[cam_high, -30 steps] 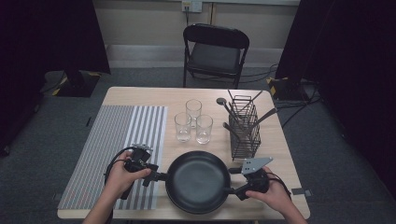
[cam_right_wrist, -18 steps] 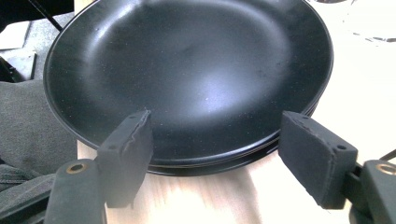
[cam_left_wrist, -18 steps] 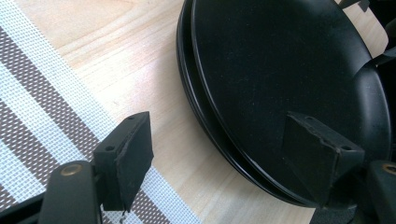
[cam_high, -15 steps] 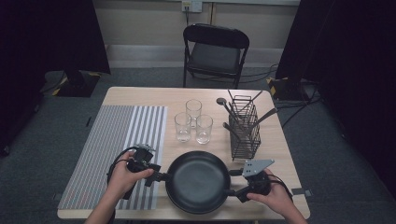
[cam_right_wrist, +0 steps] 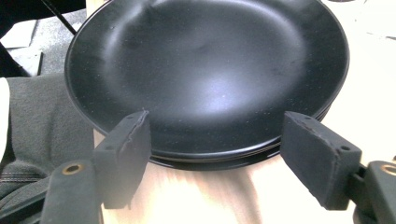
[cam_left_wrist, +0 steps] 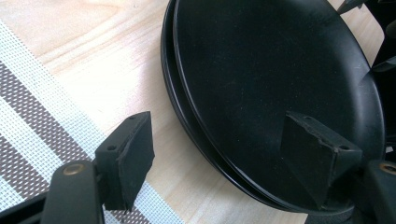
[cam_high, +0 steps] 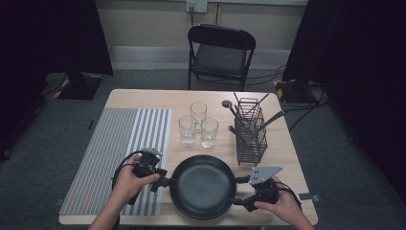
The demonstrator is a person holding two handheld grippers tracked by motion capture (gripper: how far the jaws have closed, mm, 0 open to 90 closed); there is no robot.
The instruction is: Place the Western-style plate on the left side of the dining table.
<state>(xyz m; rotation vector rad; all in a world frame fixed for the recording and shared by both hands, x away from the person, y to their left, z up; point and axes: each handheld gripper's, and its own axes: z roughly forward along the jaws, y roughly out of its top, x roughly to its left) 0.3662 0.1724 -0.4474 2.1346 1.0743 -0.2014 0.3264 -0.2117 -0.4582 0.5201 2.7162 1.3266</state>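
While the person's two hands rest at the bottom of the high view, the left gripper [cam_high: 163, 181] sits at lower left, over the edge of the striped placemat [cam_high: 119, 143], its jaws spread wide and holding nothing. Its own view puts one pad [cam_left_wrist: 128, 156] over the wood beside the mat and the other pad [cam_left_wrist: 313, 154] over the near rim of the black plates [cam_left_wrist: 280, 88], so the rim lies between the jaws without being pinched. At lower centre of the high view the black plates [cam_high: 203, 186], a stack with at least two rims showing, lie flat on the table [cam_high: 143, 100] near its front edge. Just above them stand three glasses [cam_high: 197, 125], and to their right a wire caddy [cam_high: 251, 134] with utensils. At lower right the right gripper [cam_high: 242, 190] also stands unclenched, its pads either side of the stack's edge [cam_right_wrist: 210, 161], pressing on nothing.
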